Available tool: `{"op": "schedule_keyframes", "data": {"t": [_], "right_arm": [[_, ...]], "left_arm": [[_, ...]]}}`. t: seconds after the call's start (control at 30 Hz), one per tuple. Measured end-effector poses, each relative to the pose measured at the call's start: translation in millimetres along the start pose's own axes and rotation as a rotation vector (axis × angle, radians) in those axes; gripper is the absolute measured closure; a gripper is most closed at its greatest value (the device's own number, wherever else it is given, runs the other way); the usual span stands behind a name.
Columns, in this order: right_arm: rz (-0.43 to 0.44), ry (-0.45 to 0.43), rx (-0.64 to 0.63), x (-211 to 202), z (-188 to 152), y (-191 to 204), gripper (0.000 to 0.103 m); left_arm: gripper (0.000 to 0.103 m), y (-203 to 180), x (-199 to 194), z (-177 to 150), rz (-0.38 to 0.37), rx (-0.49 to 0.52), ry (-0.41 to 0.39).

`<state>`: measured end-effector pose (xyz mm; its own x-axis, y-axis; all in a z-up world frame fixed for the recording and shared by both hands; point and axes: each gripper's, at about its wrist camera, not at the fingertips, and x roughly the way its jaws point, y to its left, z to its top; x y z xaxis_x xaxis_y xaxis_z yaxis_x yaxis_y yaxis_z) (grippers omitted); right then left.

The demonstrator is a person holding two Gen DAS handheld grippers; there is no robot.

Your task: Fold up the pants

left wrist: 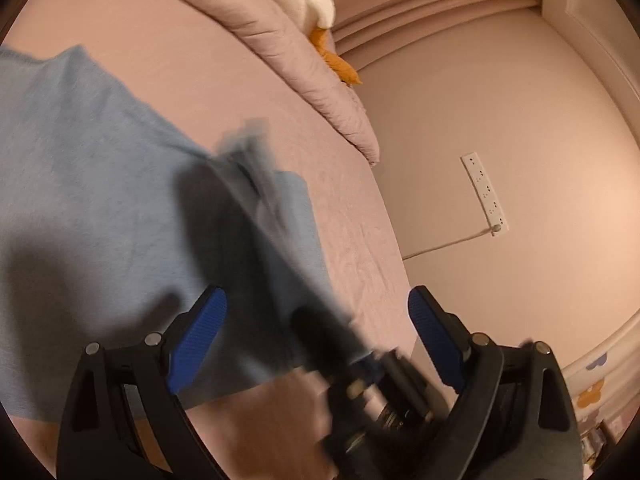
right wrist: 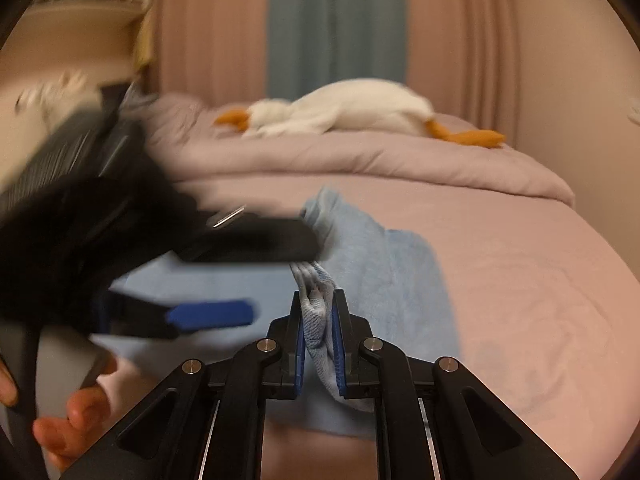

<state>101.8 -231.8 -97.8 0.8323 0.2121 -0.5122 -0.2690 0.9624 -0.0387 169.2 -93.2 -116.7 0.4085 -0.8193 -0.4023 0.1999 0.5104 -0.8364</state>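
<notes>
Light blue pants (left wrist: 80,160) lie spread on the pink bed sheet (left wrist: 352,208). In the right wrist view my right gripper (right wrist: 318,320) is shut on a bunched, ribbed edge of the pants (right wrist: 392,272), and the cloth rises between its blue pads. My left gripper (left wrist: 318,316) stands wide open with no cloth between its pads. The blurred right gripper (left wrist: 250,152) crosses in front of it with the fabric at its tip. In the right wrist view the left gripper (right wrist: 284,276) is a dark blur at the left, open just above the pants.
A folded pink duvet (right wrist: 360,160) lies across the far part of the bed with a white plush goose (right wrist: 340,108) on it. The bed's edge drops to a floor with a power strip (left wrist: 484,192). Curtains (right wrist: 332,28) hang behind. A hand (right wrist: 80,412) holds the left gripper.
</notes>
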Motion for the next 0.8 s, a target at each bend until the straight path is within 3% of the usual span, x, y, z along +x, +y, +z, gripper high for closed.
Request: {"op": "schedule_keyframes", "data": {"t": [0.07,0.13,0.2,0.43,0.53,0.6,0.67,0.7,0.77,0.8], "right_arm": [[0.003,0.014,-0.047,8.1,-2.2,18.2,0.091],[-0.012,0.011,-0.092,11.3,-4.7,33.8,0.091],[-0.017,0.005,-0.111,14.4,-2.8,43.5,0.091],[0.053,-0.017,-0.156,24.9,14.5,72.2,0.091],[0.085,0.006,-0.187,37.6,12.0,85.3,0.091],[0.106,0.041,-0.189,49.7,6.9,90.8,0.089],[0.141,0.121,-0.187,65.4,0.7,92.5,0.077],[0.160,0.168,-0.177,72.4,-2.6,90.8,0.069],[0.207,0.208,-0.138,75.5,-5.7,82.2,0.065],[0.226,0.200,-0.122,70.8,-4.9,76.5,0.059]], "left_arm": [[0.029,7.8,1.3,3.5,0.044,-0.004,0.014],[0.067,18.4,-0.5,8.0,0.092,0.003,0.031],[0.071,24.7,-7.5,14.7,0.115,0.019,0.032],[0.073,32.9,-47.8,34.8,0.209,0.127,-0.034],[0.073,52.4,-54.8,37.2,0.287,0.126,-0.038],[0.072,65.9,-56.0,34.7,0.388,0.153,-0.037],[0.067,81.4,-53.3,33.4,0.474,0.147,-0.017],[0.068,87.8,-56.9,32.0,0.472,0.138,-0.014],[0.064,90.1,-68.5,29.3,0.468,0.137,-0.035],[0.056,88.8,-78.4,25.9,0.484,0.150,-0.052]]}}
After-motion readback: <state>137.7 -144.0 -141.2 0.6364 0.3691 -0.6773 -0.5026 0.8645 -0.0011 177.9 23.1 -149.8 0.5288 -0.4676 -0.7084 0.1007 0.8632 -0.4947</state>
